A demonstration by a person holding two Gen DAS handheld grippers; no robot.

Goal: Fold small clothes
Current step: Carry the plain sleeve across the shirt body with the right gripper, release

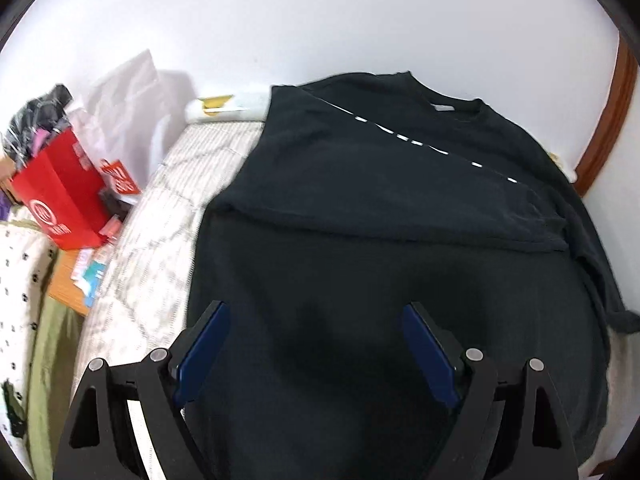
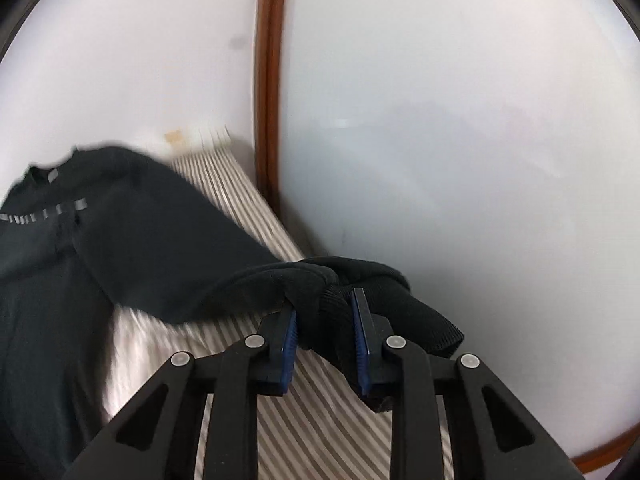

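The black sweatshirt (image 1: pixel 380 220) lies flat on the striped bedsheet (image 2: pixel 320 432). The right gripper (image 2: pixel 324 312) — tilted downward — clamps the ribbed sleeve cuff (image 2: pixel 420 320), lifted off the sheet. The left gripper (image 1: pixel 316 320) hovers wide apart above the sweatshirt's body — empty.

Matt black knit sweatshirt (image 1: pixel 400 240) with ribbed cuff (image 2: pixel 432 328) lies on ribbed striped cloth bedding (image 2: pixel 320 420); glossy red paper bag (image 1: pixel 60 200).

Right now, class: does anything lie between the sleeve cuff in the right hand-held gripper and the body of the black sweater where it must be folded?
Nothing visible does. The right hand-held gripper grips the cuff; only striped bedding lies beside the sweater.
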